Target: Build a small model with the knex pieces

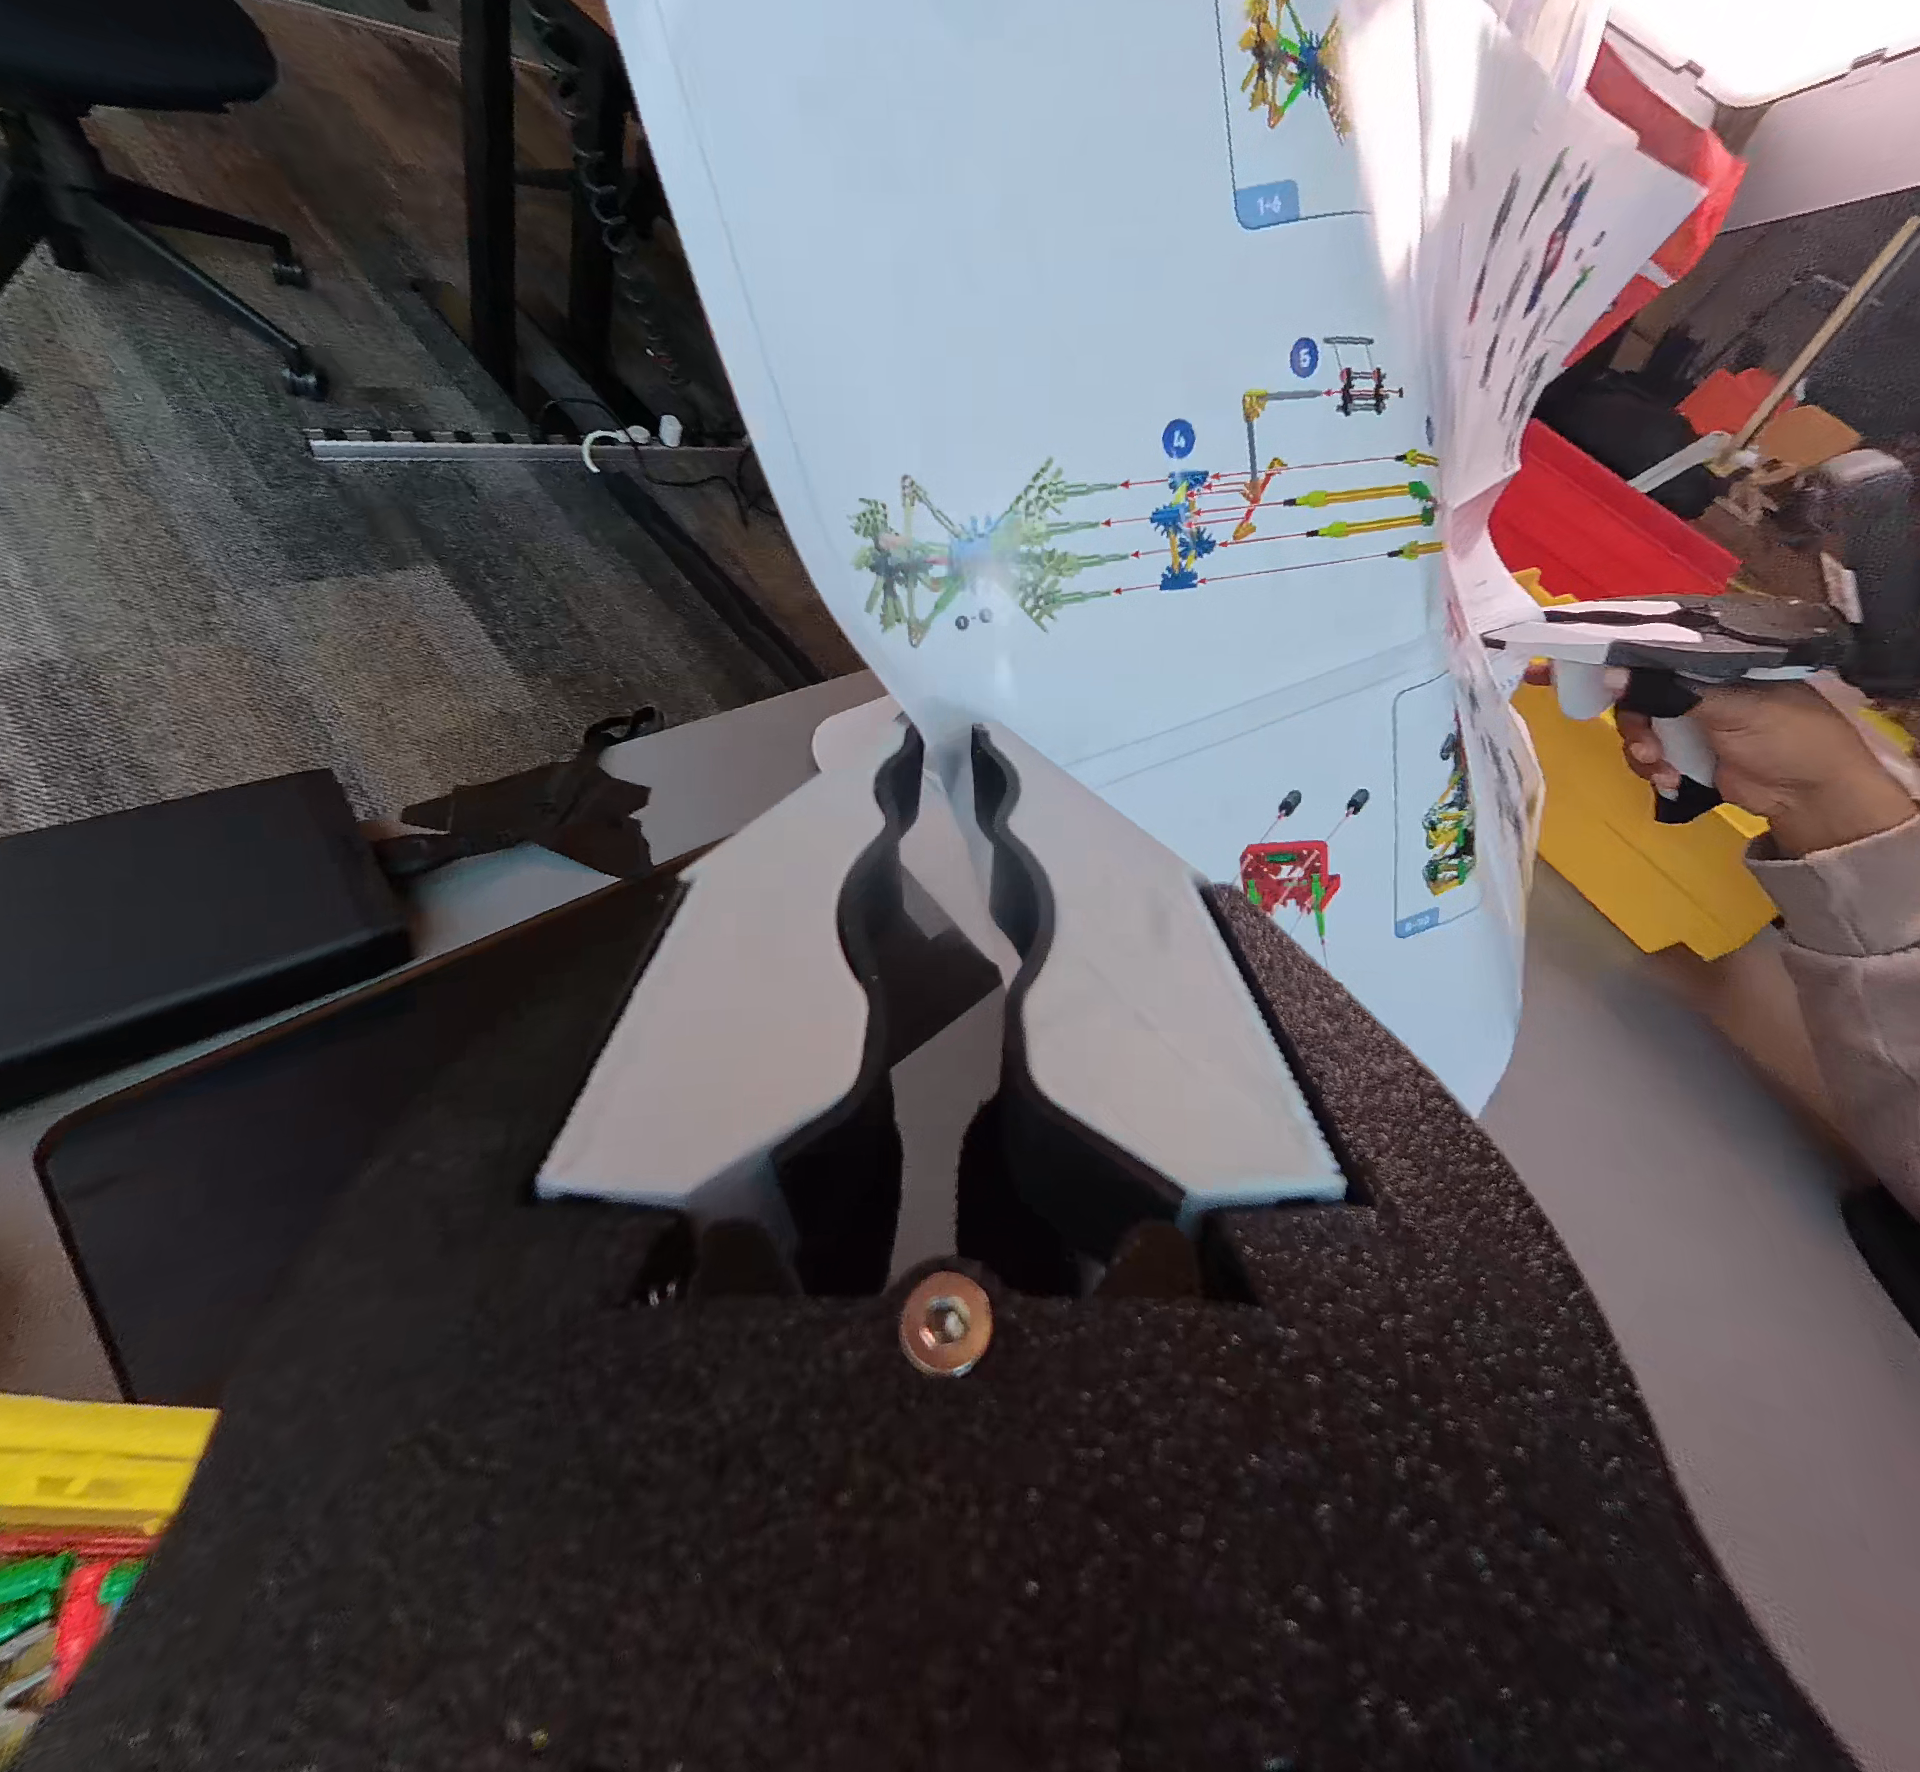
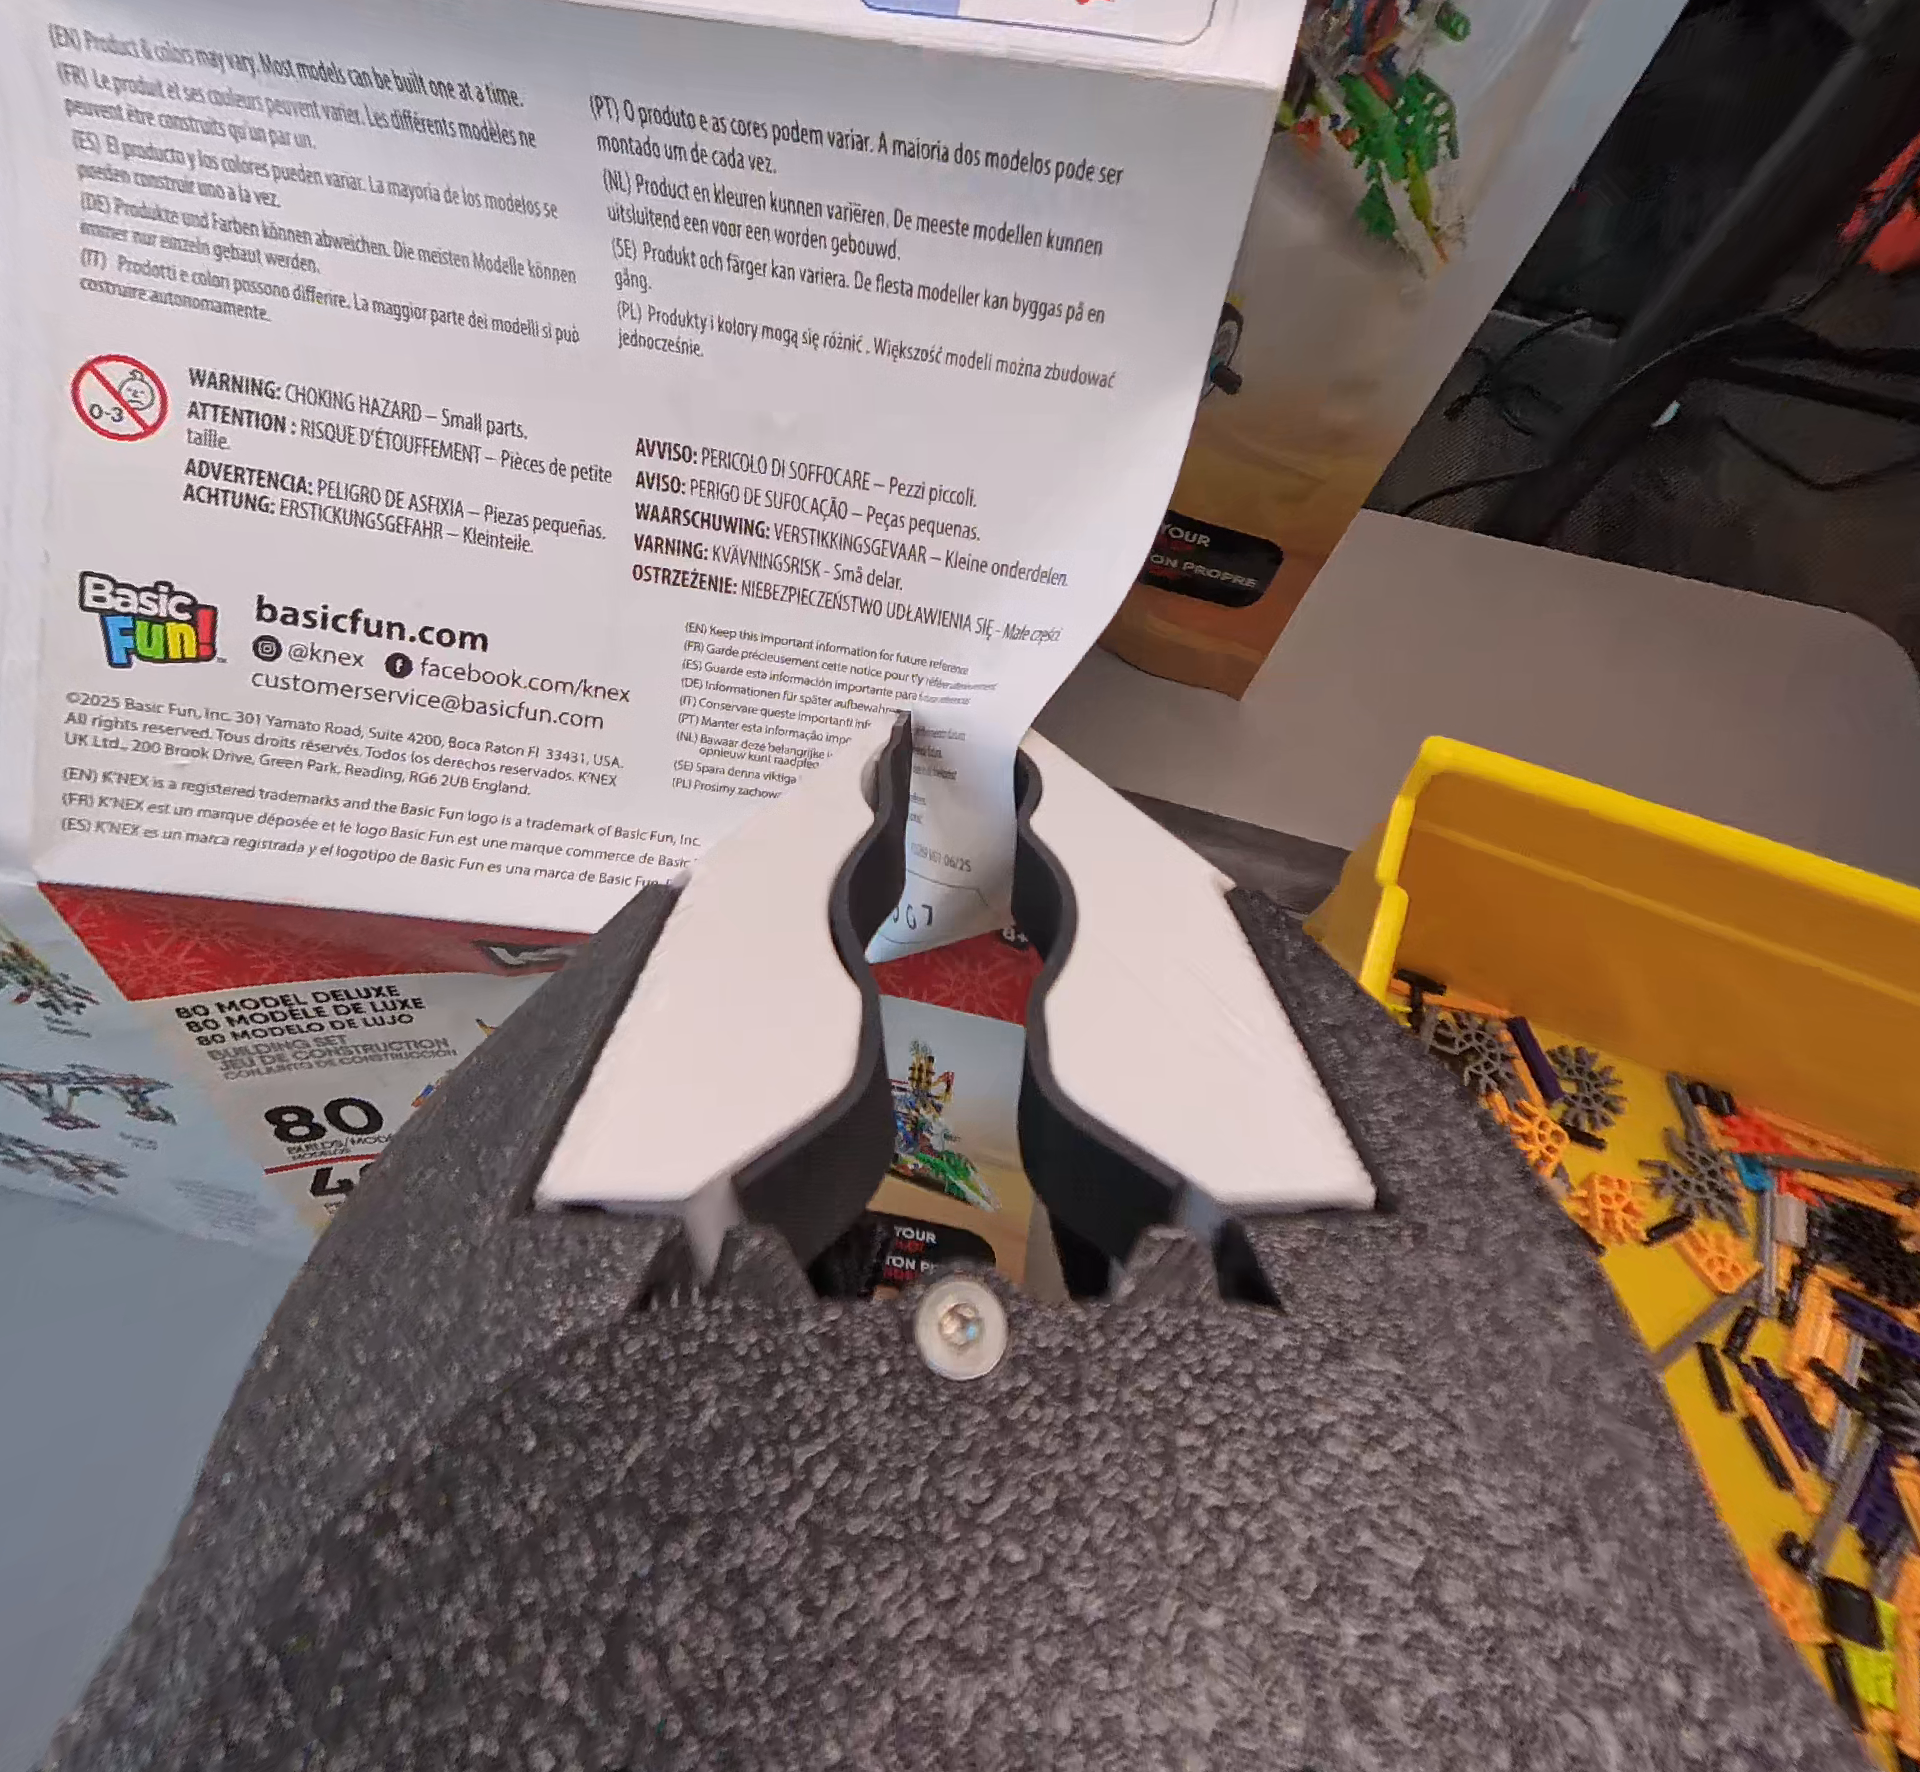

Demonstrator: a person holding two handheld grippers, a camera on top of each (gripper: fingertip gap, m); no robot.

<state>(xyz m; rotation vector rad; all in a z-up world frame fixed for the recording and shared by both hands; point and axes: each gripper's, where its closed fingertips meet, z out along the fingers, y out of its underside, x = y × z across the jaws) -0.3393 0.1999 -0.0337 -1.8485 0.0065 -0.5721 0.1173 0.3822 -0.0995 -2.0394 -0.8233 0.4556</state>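
A large white instruction sheet point(image 1: 1039, 268) with coloured building diagrams is held up in the air, curved, between both grippers. My left gripper point(image 1: 948, 743) is shut on the sheet's lower edge, above the grey table point(image 1: 1683, 1234). My right gripper point(image 2: 964, 758) has the sheet's printed corner point(image 2: 951, 849) between its fingers and appears shut on it. The rest of the sheet point(image 2: 623, 372) fills the upper left of the right wrist view. The right gripper also shows in the left wrist view point(image 1: 1507, 636), held by a hand point(image 1: 1766, 777) at the sheet's right edge.
A yellow bin point(image 2: 1621, 870) of small building pieces sits at my right. A red and white building-set box point(image 2: 260, 1016) lies under the sheet. A yellow bin point(image 1: 1621, 849), a red bin point(image 1: 1600, 517), black flat objects point(image 1: 156, 912) and an office chair point(image 1: 114, 39) surround the table. Tip to tip, the grippers are about 50 cm apart.
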